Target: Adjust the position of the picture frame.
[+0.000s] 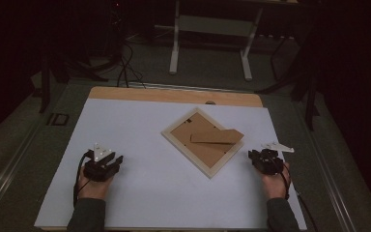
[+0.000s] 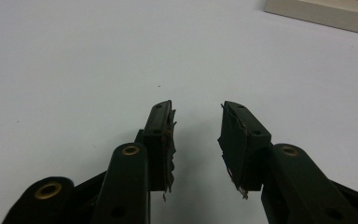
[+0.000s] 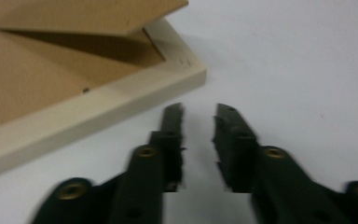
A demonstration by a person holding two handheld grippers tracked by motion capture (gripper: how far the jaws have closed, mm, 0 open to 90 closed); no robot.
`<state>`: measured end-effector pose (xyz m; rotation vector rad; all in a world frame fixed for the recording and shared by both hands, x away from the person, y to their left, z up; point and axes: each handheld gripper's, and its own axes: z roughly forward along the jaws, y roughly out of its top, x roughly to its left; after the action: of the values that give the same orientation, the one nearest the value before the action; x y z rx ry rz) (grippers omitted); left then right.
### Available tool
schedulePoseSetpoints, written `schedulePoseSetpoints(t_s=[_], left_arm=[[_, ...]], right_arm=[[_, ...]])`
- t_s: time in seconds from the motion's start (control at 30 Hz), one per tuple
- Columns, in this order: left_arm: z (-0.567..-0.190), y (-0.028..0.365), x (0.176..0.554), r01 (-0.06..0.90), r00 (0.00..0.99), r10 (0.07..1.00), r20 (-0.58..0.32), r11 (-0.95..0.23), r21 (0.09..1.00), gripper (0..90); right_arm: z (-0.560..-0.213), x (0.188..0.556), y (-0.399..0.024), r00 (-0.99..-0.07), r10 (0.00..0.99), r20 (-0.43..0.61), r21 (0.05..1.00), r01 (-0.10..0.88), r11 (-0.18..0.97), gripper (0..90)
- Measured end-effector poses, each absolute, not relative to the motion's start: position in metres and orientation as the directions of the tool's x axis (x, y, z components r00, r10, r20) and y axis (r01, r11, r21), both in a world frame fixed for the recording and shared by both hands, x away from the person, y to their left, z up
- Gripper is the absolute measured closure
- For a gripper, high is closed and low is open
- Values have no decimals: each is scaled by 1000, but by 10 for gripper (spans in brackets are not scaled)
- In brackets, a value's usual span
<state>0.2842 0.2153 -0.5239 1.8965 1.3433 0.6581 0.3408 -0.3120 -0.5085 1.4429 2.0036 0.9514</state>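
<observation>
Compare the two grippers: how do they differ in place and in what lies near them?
The left gripper rests on bare white sheet, well clear of the frame; the right gripper sits close beside the frame's corner, without touching it. The left gripper's jaws stand wider apart than the right gripper's. Both are open with nothing between the jaws, and both rest low on the sheet, each in one hand.

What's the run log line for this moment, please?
frame: face down on table | left gripper: open, empty | right gripper: open, empty, beside frame corner
</observation>
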Motion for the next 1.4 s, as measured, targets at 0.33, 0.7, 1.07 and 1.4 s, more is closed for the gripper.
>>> schedulePoseSetpoints(t_s=[0.33, 0.7, 1.07, 1.4], left_arm=[[-525, 216, 286, 591, 334, 942, -17, -196, 783, 635], [-525, 218, 287, 585, 341, 939, -41, -178, 791, 619], [-523, 221, 286, 570, 355, 932, -72, -155, 807, 613], [-523, 224, 286, 572, 347, 934, -88, -136, 809, 605]], right_arm=[[-513, 362, -315, -293, 955, 38, 775, 612, 157, 899], [-519, 379, -315, -291, 955, 61, 759, 635, 145, 899], [-525, 401, -316, -249, 961, 118, 748, 659, 79, 898], [-520, 412, -307, -270, 957, 103, 753, 650, 103, 895]])
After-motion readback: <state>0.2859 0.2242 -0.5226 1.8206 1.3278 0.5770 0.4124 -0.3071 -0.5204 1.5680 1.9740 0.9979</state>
